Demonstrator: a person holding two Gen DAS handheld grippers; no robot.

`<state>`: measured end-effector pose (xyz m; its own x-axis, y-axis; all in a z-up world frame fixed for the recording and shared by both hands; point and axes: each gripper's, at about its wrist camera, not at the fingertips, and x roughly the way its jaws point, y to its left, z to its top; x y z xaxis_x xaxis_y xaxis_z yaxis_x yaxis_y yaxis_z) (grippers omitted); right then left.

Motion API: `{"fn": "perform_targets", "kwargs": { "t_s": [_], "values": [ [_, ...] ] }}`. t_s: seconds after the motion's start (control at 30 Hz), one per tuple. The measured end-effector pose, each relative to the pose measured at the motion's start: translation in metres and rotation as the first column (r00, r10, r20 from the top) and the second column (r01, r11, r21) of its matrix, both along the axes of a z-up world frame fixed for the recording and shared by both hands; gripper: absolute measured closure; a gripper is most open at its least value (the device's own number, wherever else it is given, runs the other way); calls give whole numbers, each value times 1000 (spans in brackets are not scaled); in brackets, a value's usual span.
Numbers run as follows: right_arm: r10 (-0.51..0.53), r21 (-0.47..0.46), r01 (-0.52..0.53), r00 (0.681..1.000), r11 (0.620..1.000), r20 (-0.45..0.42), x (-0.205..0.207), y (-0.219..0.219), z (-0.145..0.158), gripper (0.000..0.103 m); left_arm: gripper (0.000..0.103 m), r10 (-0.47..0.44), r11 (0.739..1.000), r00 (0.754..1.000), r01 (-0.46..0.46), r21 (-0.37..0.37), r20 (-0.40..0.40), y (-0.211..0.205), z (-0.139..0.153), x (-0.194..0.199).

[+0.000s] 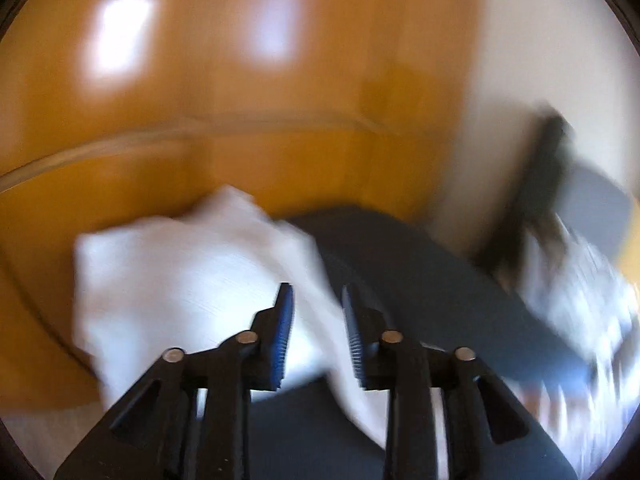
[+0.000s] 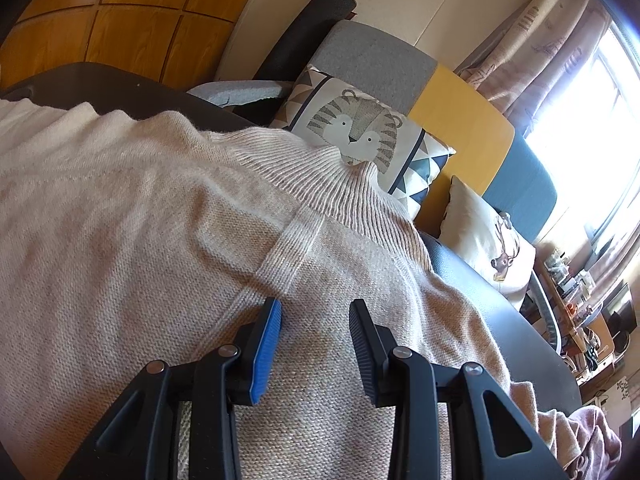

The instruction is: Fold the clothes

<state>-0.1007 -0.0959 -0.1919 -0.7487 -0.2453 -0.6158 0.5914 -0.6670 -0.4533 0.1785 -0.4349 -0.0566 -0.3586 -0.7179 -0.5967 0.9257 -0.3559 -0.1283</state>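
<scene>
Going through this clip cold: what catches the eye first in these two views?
The cream knit sweater fills most of the right wrist view, spread over a dark surface, its ribbed collar pointing at a tiger cushion on the sofa behind. The right claw hovers open over the knit. The left wrist view is badly blurred: the left claw open over pale cloth, orange wood panelling behind.

One sweater (image 2: pixel 168 216), two cushions (image 2: pixel 360 128)

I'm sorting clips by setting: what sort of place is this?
Probably a home living room: a sofa with a tiger-print cushion, curtains at a sunny window, and a cream knit sweater spread out for folding.
</scene>
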Motion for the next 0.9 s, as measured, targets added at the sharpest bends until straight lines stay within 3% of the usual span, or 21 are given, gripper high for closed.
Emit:
{"fn": "perform_targets", "kwargs": {
  "t_s": [0.1, 0.2, 0.3, 0.47, 0.5, 0.57, 0.63, 0.77, 0.9],
  "values": [
    [0, 1, 0, 1000, 1000, -1, 0, -1, 0, 68, 63, -237, 967, 970, 230, 111, 55, 48, -22, -71],
    [0, -1, 0, 1000, 1000, 2, 0, -1, 0, 68, 63, -368, 920, 924, 346, 184, 101, 96, -42, -128],
    [0, -3, 0, 1000, 1000, 5, 0, -1, 0, 68, 63, -466, 867, 880, 431, 249, 97, 140, -58, -165],
    [1, -10, -1, 1000, 1000, 13, -1, 0, 1, 68, 62, -552, 833, 815, 525, 177, 179, 190, -76, -195],
    [2, -11, -2, 1000, 1000, 15, -2, 1, 2, 68, 53, -564, 826, 797, 541, 158, 215, 197, -81, -199],
    [2, -11, -2, 1000, 1000, 17, -2, 1, 2, 68, 47, -566, 825, 793, 544, 157, 225, 198, -89, -199],
    [2, -10, -2, 1000, 1000, 18, -2, 1, 2, 68, 32, -572, 820, 799, 546, 175, 185, 192, -91, -196],
    [8, -2, -8, 999, 1000, 37, -5, 0, 4, 68, 31, -576, 815, 804, 553, 173, 145, 188, -97, -194],
    [19, -106, 0, 983, 994, 180, -16, 28, 28, 67, 28, -581, 812, 799, 559, 166, 154, 192, -104, -198]
  ]
}}
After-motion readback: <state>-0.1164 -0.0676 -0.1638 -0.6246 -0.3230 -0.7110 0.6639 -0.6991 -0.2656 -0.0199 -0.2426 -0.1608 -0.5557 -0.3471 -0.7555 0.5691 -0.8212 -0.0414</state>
